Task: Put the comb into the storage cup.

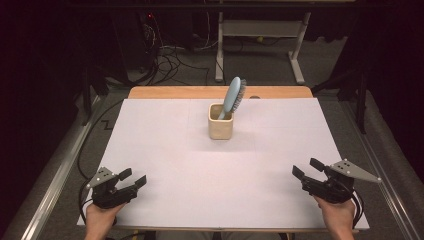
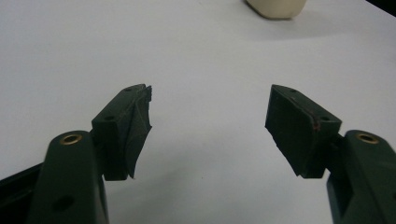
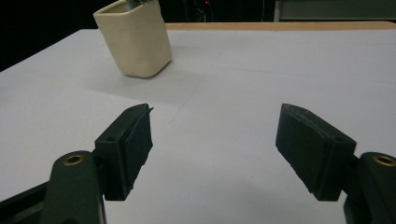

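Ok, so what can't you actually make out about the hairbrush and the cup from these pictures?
- Hairbrush handle end: high view, hidden inside the cream cup by its wall.
- Cup's inside and bottom: high view, too small and shadowed to tell what else it holds.
- Brush head: right gripper view, cut off by the top edge.
- Cup: left gripper view, all but its base cut off by the top edge.
- Small mark on the table's wooden far edge: high view, too small to identify.

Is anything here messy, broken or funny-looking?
Nothing is spilled. The blue hairbrush leans tilted out of the cream cup, bristle head up. On the left gripper, one black pad has a ragged, chipped edge. The right gripper looks fine.
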{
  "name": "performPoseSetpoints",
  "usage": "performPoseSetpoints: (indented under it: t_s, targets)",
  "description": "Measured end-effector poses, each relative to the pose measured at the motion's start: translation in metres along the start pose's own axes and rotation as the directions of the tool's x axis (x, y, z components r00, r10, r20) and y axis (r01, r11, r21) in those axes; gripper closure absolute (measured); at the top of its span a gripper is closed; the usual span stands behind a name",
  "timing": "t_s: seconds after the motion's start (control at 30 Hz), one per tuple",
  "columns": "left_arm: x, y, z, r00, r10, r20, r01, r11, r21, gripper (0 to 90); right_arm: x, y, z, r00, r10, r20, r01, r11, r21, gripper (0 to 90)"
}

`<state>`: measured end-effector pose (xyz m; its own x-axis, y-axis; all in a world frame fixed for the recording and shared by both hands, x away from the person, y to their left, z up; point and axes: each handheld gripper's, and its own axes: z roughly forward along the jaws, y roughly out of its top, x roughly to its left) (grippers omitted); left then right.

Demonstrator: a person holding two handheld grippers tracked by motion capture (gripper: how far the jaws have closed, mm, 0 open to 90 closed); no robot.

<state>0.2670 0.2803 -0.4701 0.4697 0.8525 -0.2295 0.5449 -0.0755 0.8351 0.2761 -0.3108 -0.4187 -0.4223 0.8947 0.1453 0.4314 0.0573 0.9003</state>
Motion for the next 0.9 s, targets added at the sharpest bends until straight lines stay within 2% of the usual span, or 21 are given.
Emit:
performPoseSetpoints:
  t_s: [0.9]
  targets:
    - [-0.001,0.000,0.000,1.0000,0.004,0.005,-0.004,1.0000,0.001,31.5,-0.007,-0.018,-0.005,0.9992,0.012,0.038,-0.013,1.000,0.021,27.4]
